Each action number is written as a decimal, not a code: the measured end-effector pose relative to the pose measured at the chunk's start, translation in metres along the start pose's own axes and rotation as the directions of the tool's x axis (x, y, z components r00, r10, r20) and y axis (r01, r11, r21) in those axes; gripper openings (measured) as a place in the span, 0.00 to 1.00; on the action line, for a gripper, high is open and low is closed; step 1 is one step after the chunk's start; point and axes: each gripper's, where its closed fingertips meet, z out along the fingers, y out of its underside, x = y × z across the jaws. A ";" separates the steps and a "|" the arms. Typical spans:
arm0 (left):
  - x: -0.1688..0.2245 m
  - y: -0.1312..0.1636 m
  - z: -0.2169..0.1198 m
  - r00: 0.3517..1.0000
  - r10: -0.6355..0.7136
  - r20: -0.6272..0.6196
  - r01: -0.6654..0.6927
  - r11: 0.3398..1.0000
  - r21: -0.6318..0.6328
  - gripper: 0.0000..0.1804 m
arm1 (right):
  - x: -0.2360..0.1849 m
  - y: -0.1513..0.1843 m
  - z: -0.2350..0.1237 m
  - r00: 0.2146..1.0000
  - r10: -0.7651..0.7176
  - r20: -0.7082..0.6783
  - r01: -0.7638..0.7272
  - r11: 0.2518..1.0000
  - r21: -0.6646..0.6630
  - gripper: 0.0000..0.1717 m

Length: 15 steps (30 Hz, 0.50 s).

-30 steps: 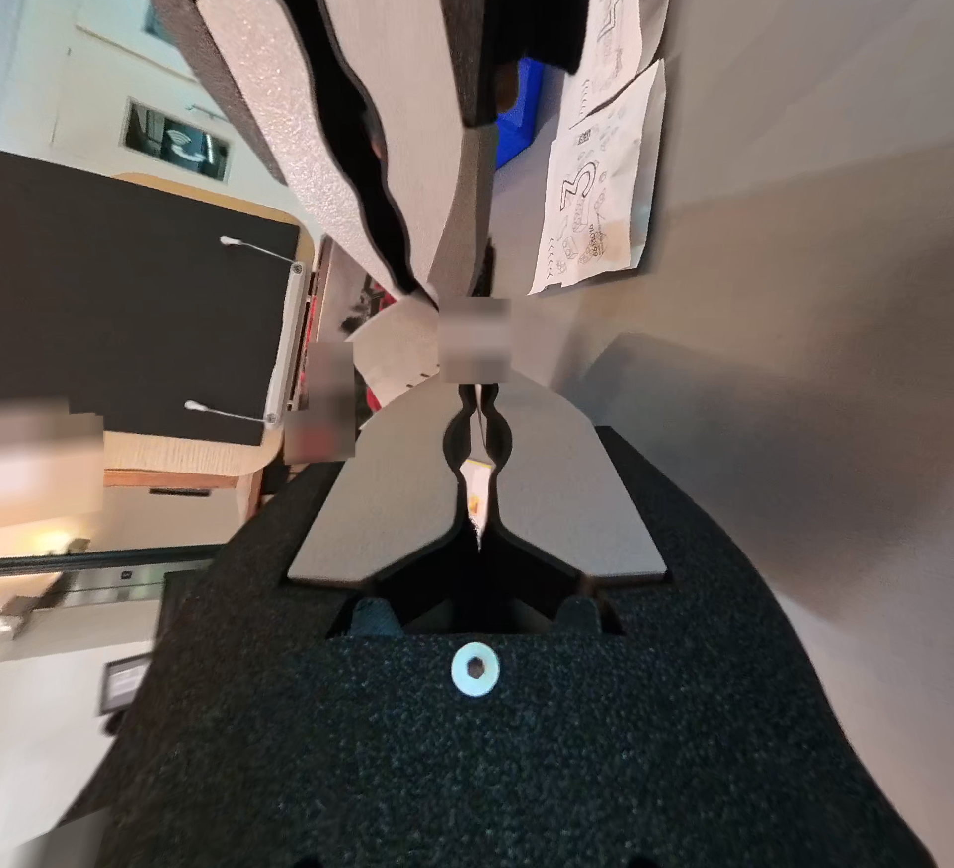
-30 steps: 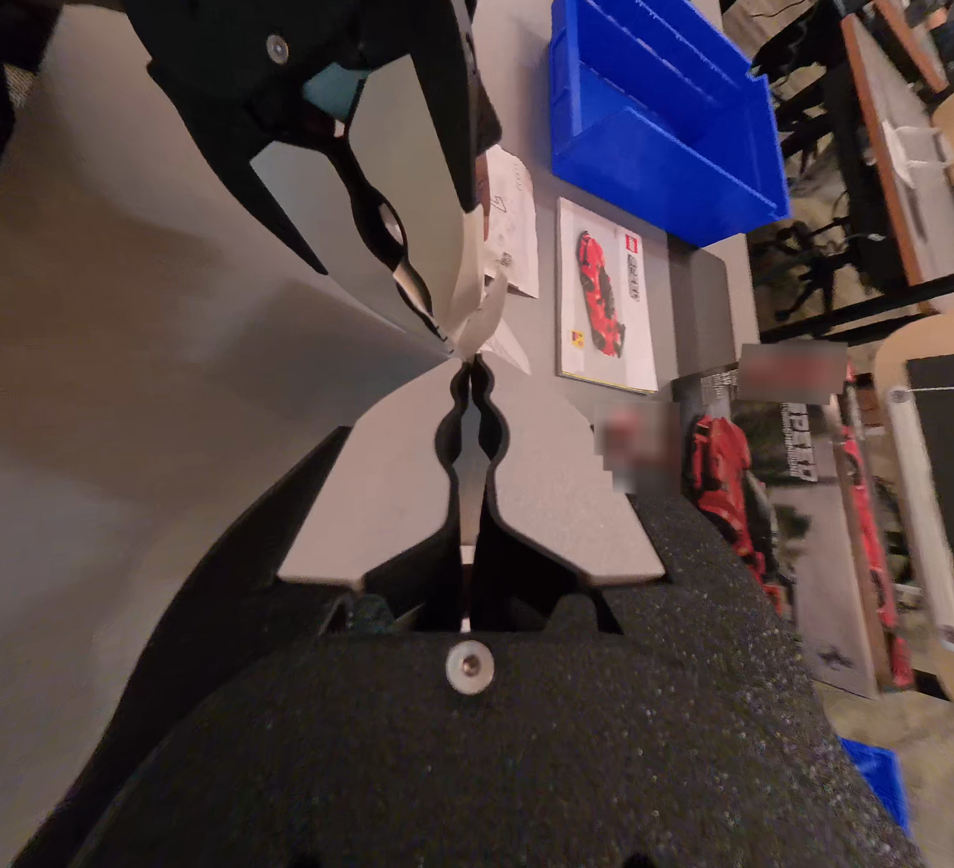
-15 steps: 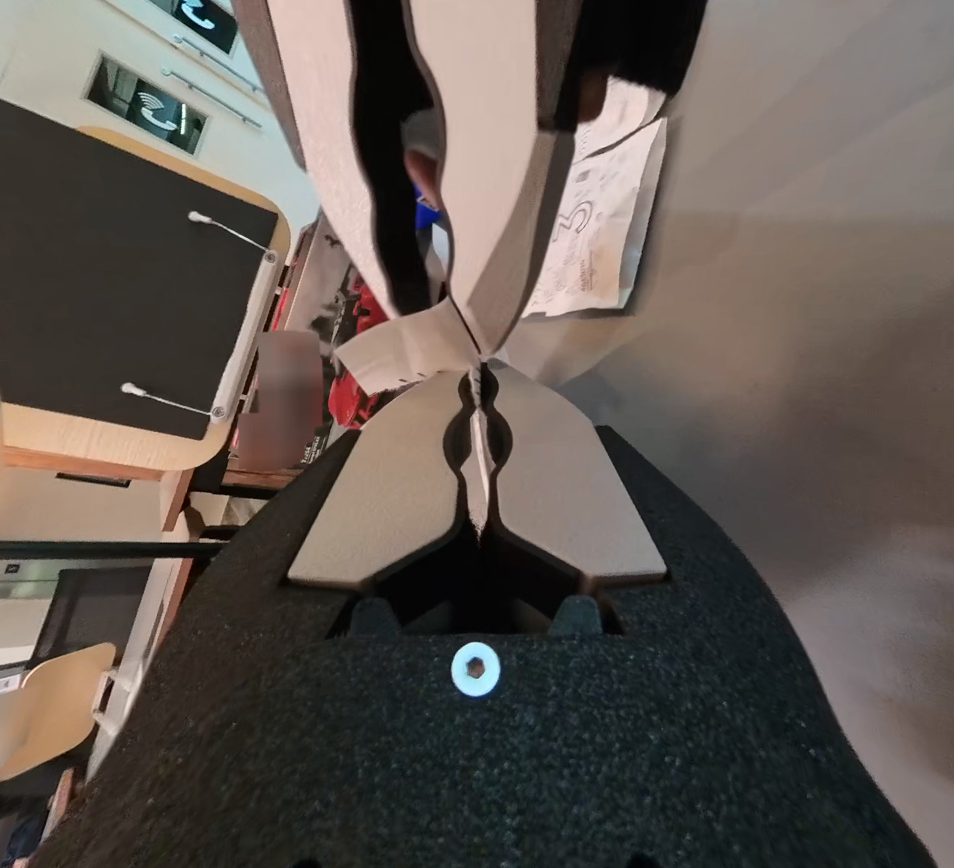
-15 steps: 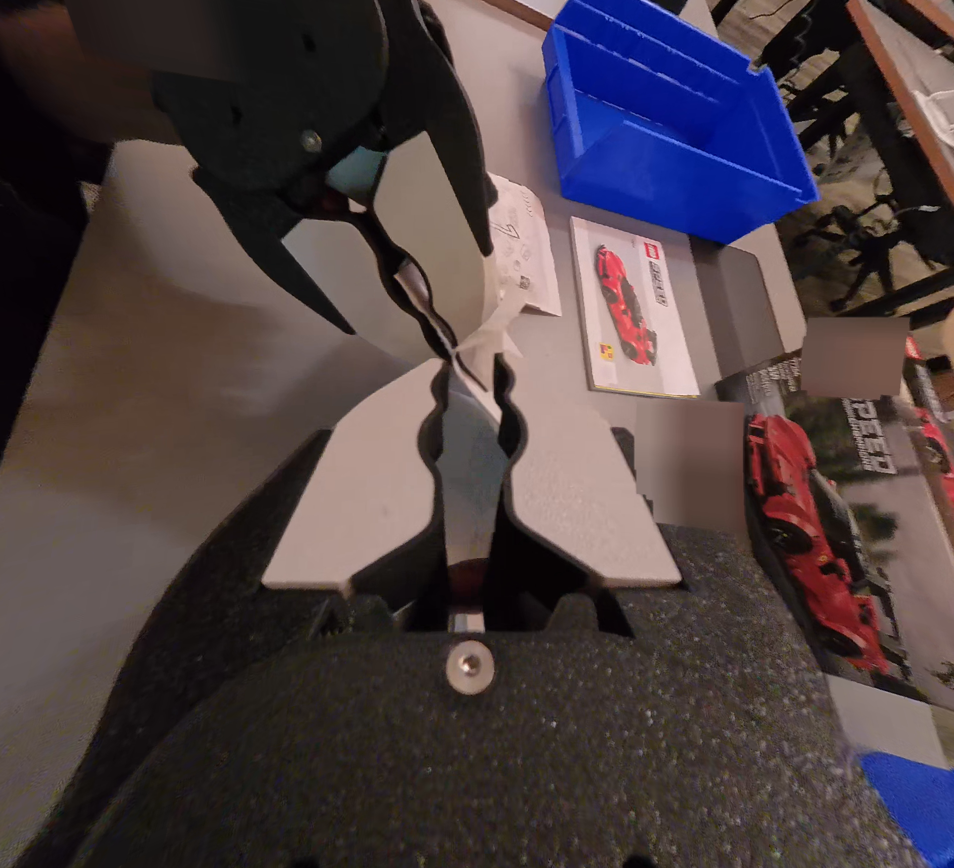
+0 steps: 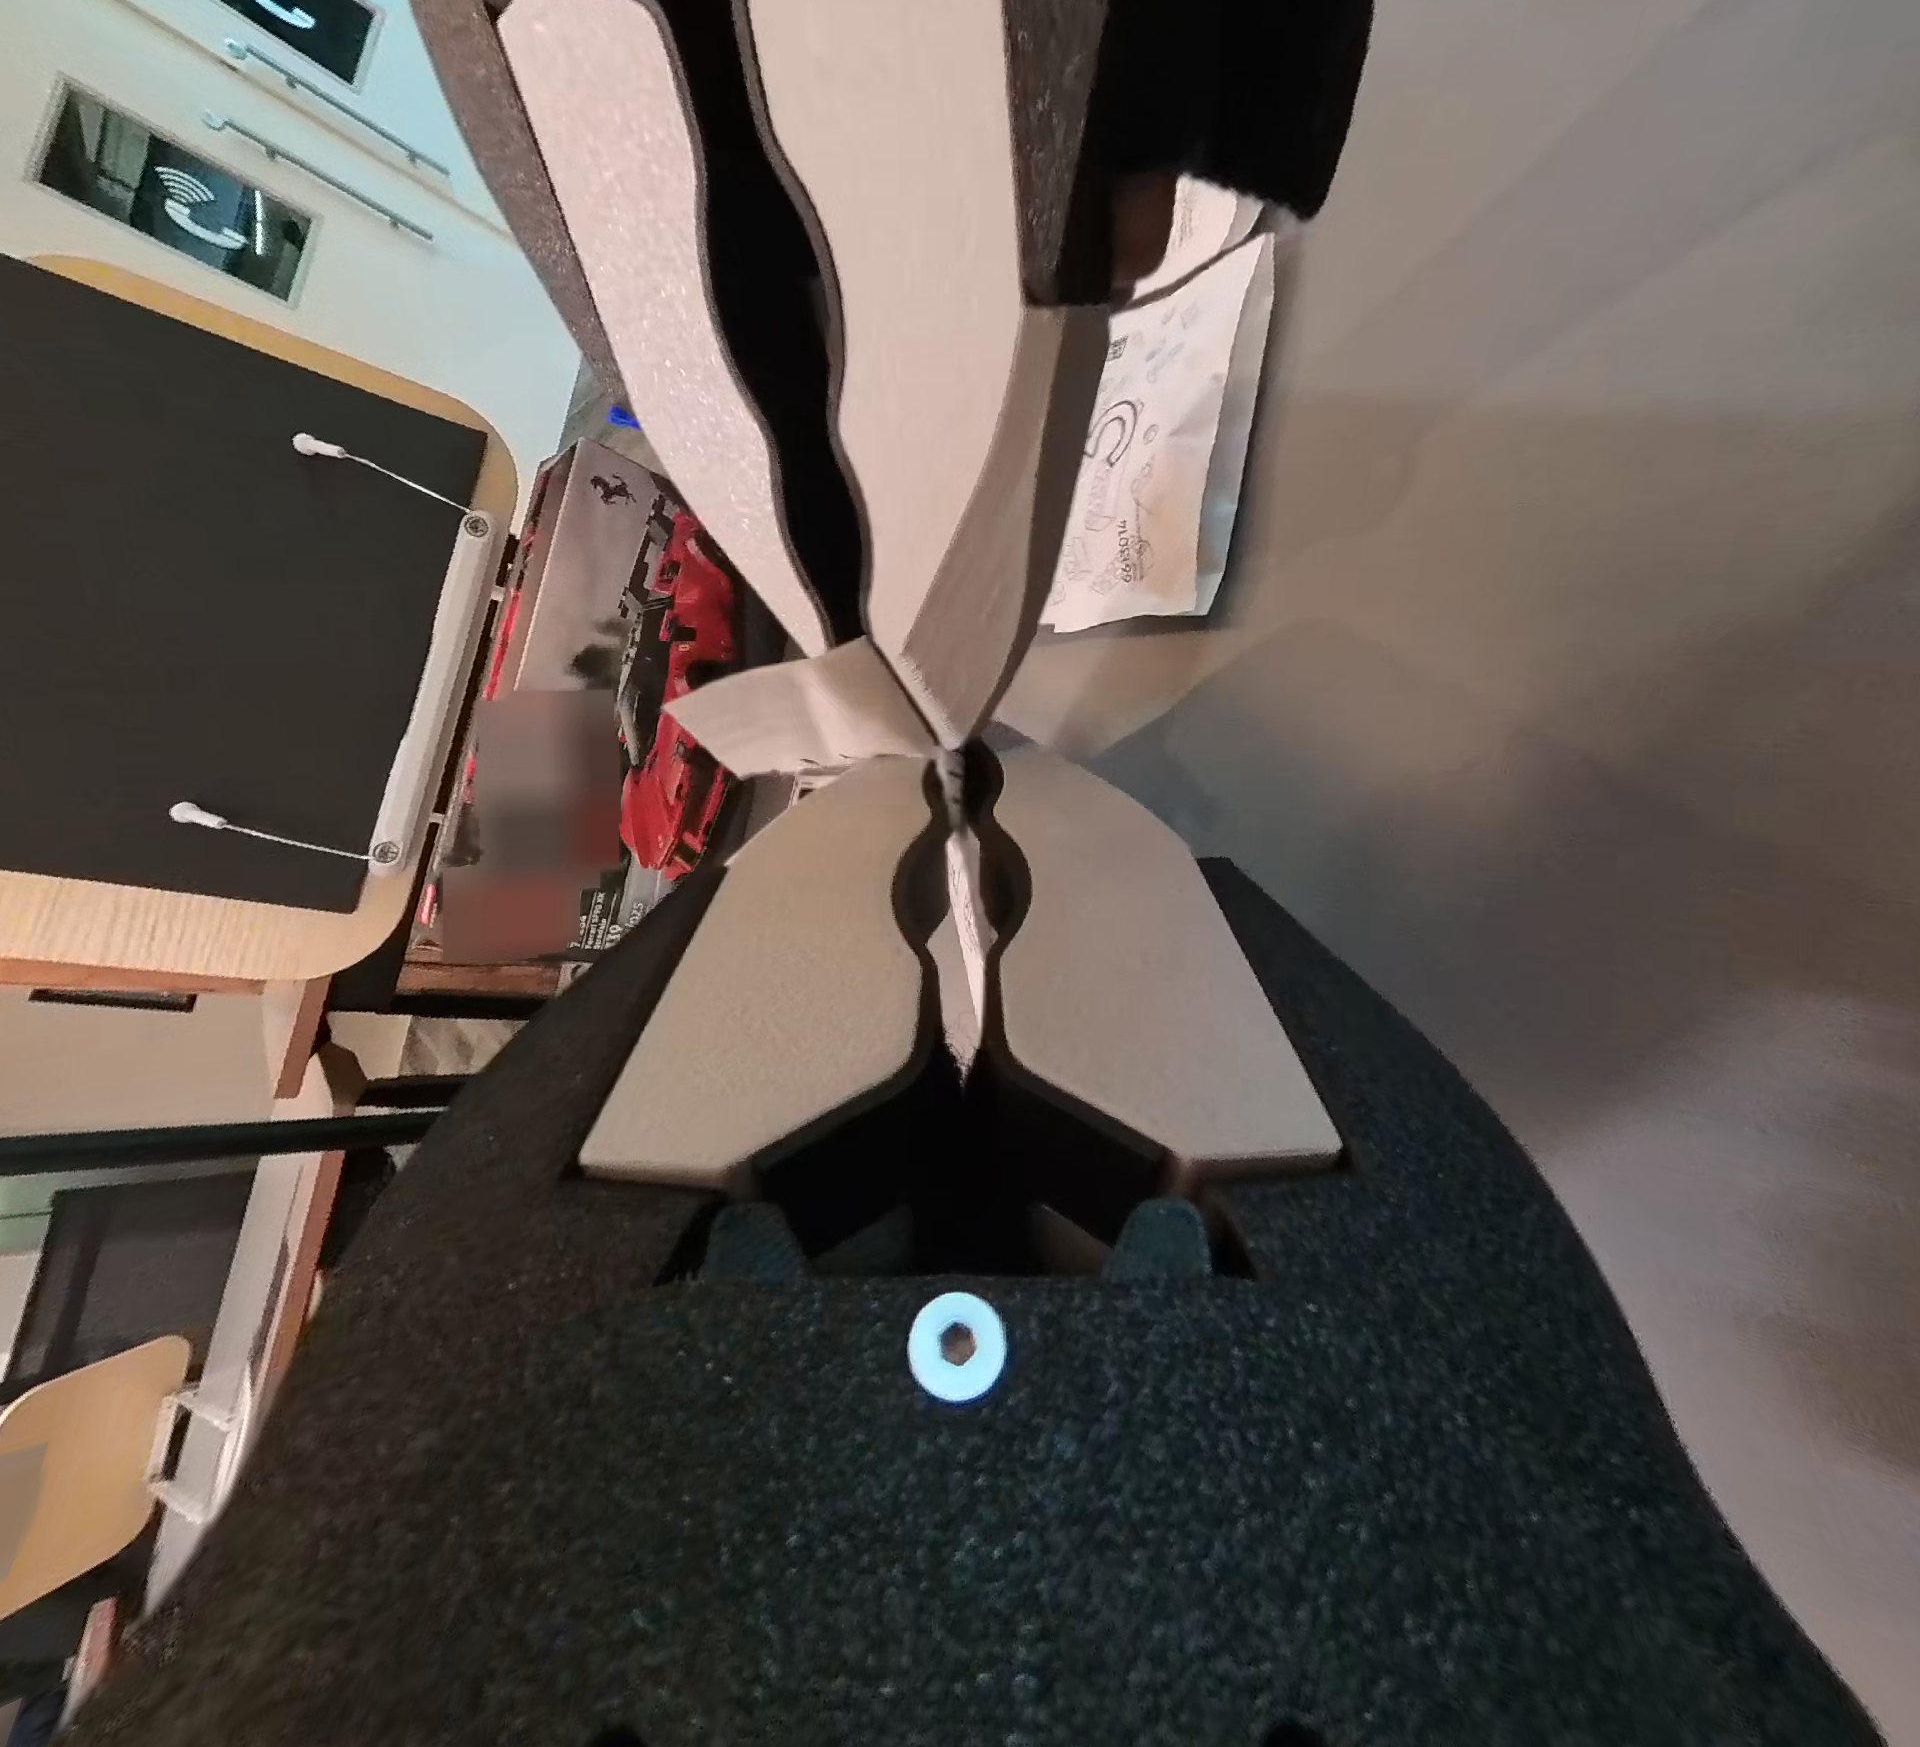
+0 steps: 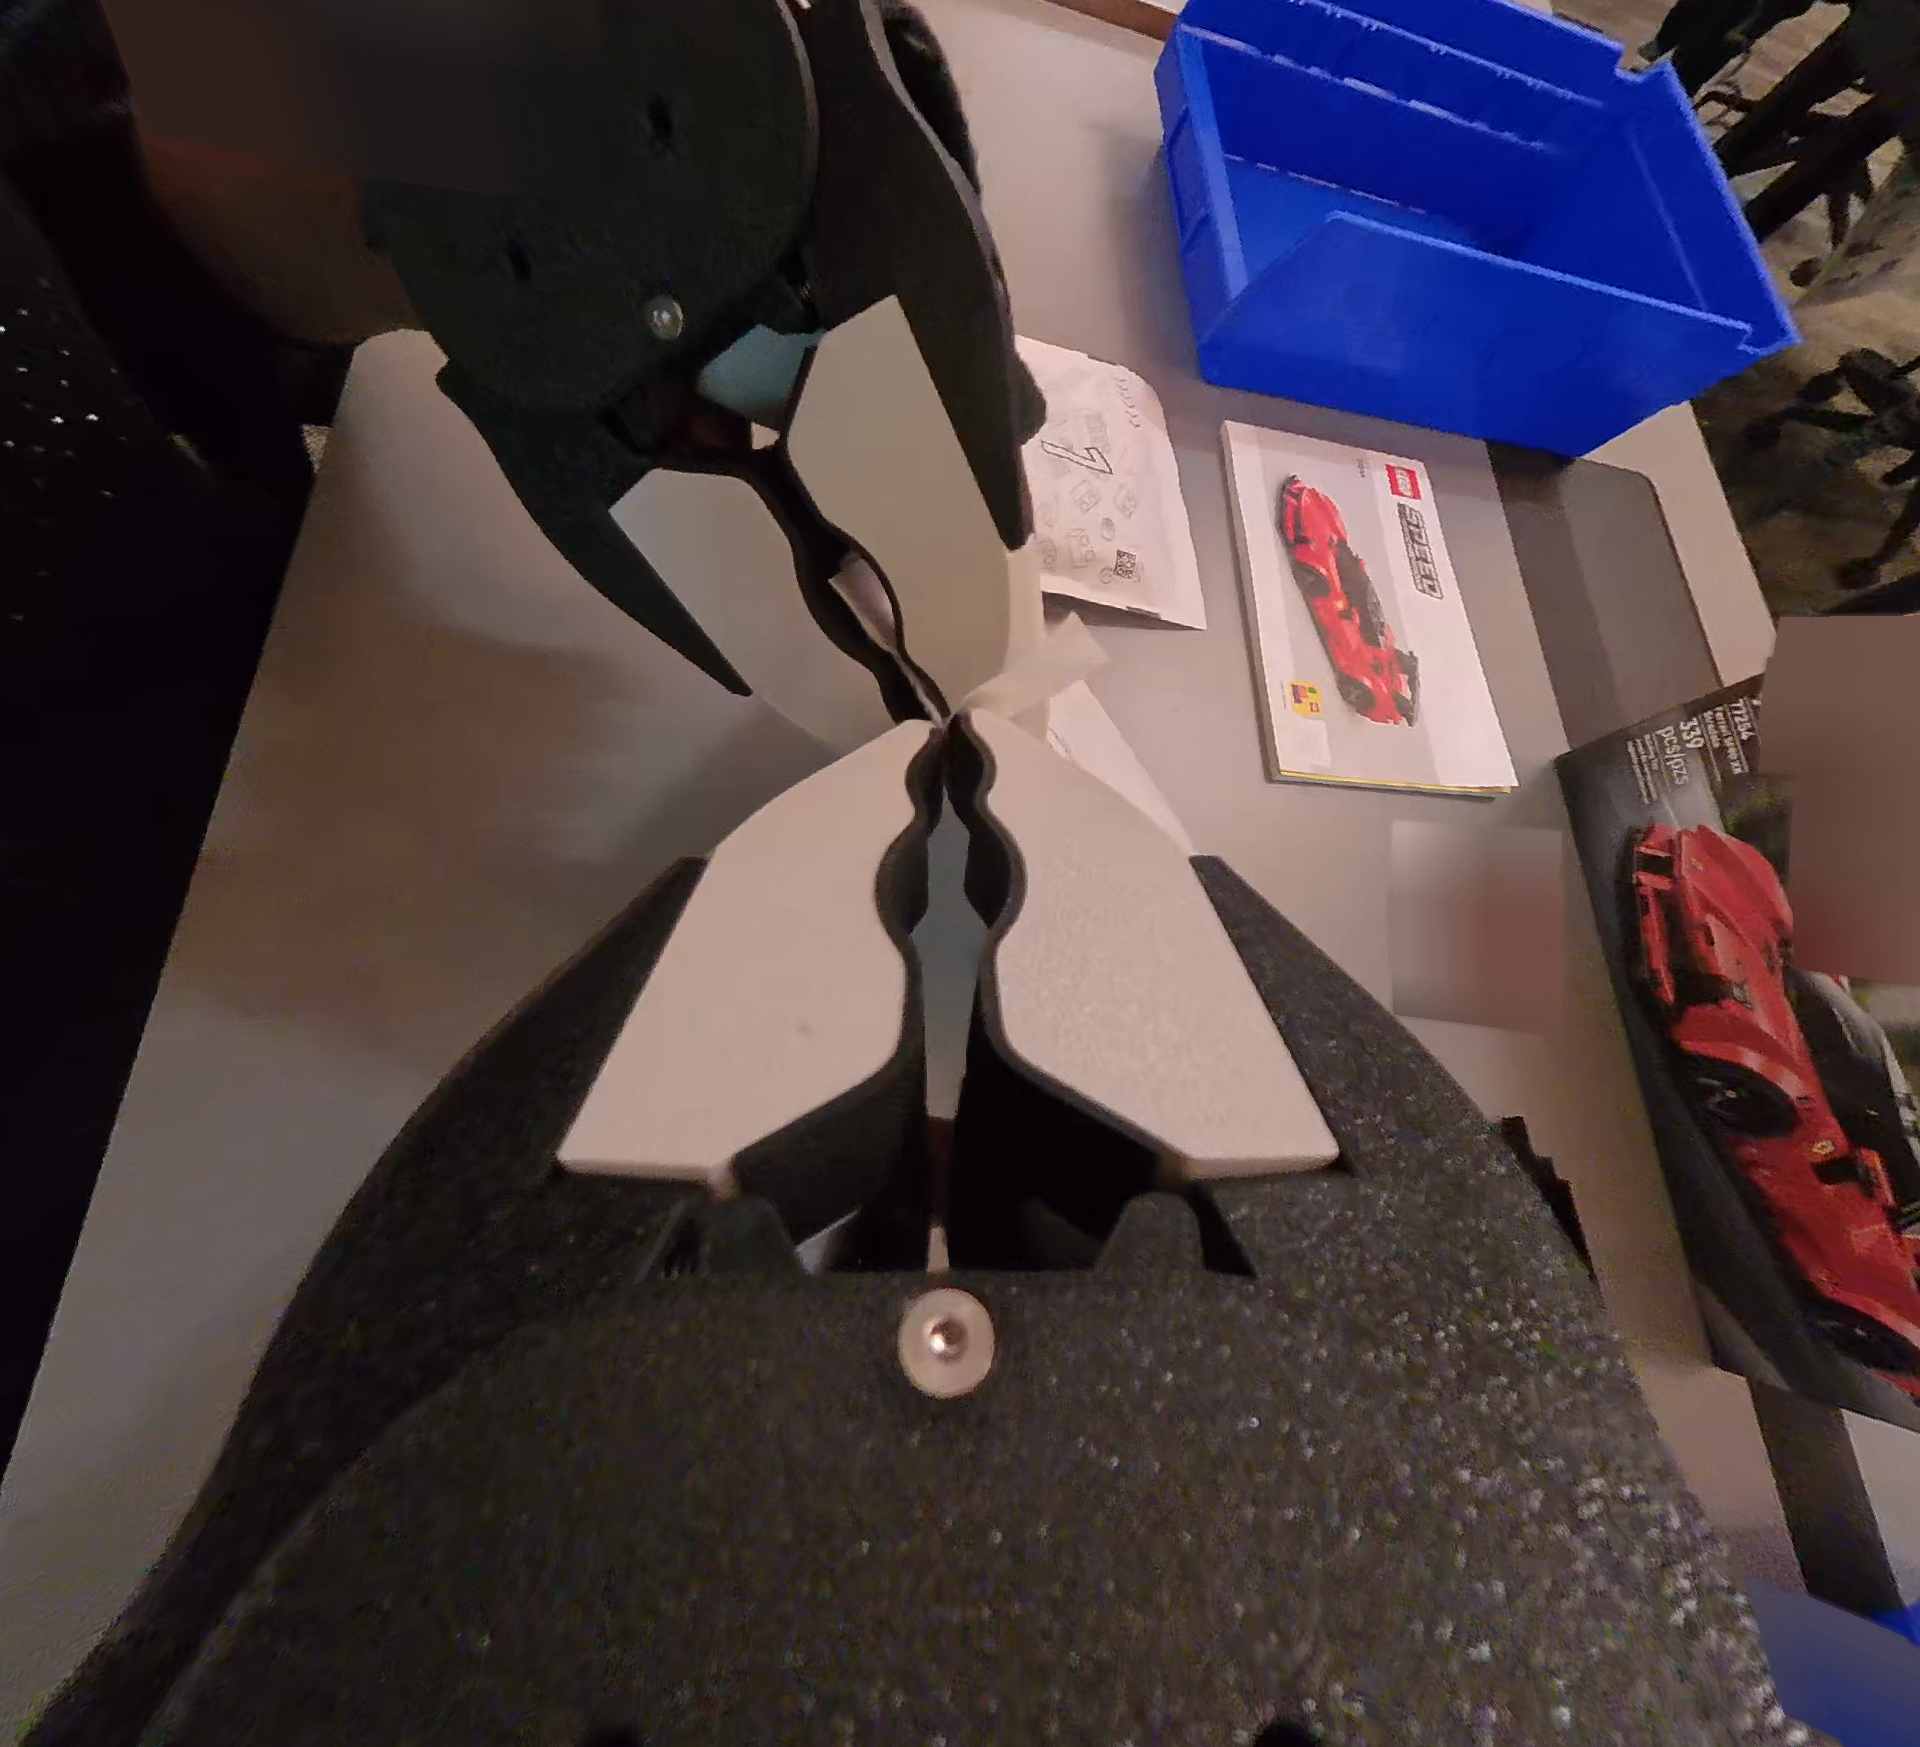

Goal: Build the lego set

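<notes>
Both claws closed, tip to tip above the table (image 6: 436, 866). Left claw (image 5: 951, 798) pinched on white paper bag (image 5: 790, 710); paper strip visible btwn its fingers. Right claw (image 6: 948, 741) clamped on same bag, torn flap (image 6: 1049, 669) sticking out beside tips. Nearby on table: instruction booklet (image 6: 1361, 617), blue bin (image 6: 1455, 170), printed bag (image 6: 1112, 502).

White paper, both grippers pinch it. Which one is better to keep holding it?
Probably the left gripper: the white paper runs deep between its fingers, while the right gripper pinches only at its tips.
</notes>
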 end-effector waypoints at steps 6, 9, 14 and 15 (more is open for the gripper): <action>-0.012 0.004 -0.002 0.978 0.121 0.168 -0.112 0.992 -0.057 0.00 | 0.006 -0.004 0.001 0.924 0.380 0.045 -0.382 0.914 0.136 0.00; -0.011 0.007 0.001 0.971 0.145 0.189 -0.134 0.988 -0.070 0.00 | 0.006 0.001 0.004 0.868 0.494 0.043 -0.495 0.858 0.138 0.00; -0.011 0.012 0.004 0.957 0.193 0.216 -0.169 0.978 -0.124 0.00 | 0.009 0.006 0.007 0.786 0.618 -0.017 -0.604 0.773 0.192 0.00; -0.010 0.013 0.005 0.956 0.200 0.216 -0.174 0.976 -0.133 0.00 | 0.009 0.007 0.007 0.771 0.635 -0.034 -0.616 0.759 0.208 0.00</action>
